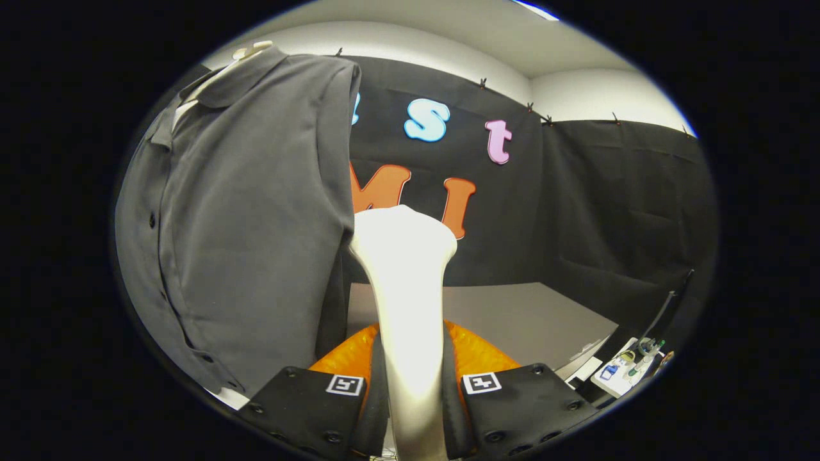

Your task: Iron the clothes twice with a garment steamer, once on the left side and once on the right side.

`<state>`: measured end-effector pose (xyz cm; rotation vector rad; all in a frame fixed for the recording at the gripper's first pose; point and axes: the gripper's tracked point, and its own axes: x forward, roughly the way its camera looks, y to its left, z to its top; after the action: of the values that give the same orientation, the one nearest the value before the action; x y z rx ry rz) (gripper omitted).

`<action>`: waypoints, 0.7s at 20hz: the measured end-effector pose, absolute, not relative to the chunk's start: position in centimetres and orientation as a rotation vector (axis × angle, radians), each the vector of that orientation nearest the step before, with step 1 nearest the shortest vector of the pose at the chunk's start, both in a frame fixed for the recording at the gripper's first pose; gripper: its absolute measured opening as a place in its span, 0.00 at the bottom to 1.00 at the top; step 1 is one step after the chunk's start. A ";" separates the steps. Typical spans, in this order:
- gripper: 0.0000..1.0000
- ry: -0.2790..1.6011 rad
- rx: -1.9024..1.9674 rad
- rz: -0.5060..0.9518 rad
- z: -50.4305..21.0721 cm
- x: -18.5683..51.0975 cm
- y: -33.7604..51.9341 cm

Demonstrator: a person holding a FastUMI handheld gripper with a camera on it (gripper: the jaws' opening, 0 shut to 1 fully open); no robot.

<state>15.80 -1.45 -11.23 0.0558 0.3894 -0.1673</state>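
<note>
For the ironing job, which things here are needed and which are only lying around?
Needed for the job:
- grey shirt, hanging on a hanger
- white garment steamer, its handle clamped between the fingers of the gripper, its head beside the shirt's edge

Only lying around:
- orange object just beyond the fingers
- grey table
- small clutter at the table's far side, too small to identify

Dark grey shirt [250, 224] with dark buttons, on a cream-white hanger [251, 50], beyond the gripper's left finger. Glossy cream-white steamer [410, 301] between black fingers [307, 403], each carrying a black-and-white square marker. Bright orange body [474, 352] just ahead of the fingers. Plain grey tabletop [525, 320] beyond, black cloth wall [608, 211] behind.
</note>
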 end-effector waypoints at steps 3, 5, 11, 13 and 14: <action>0.43 0.342 0.055 -0.202 -8.6 13.7 -1.3; 0.42 0.299 0.052 -0.248 -6.8 12.0 -1.5; 0.42 0.203 0.025 -0.269 -2.7 8.4 1.5; 0.42 0.175 0.030 -0.253 -1.5 7.6 3.3; 0.42 0.162 0.028 -0.247 -0.9 7.1 4.2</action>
<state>7.07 4.25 -0.91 0.0280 0.1617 -0.2471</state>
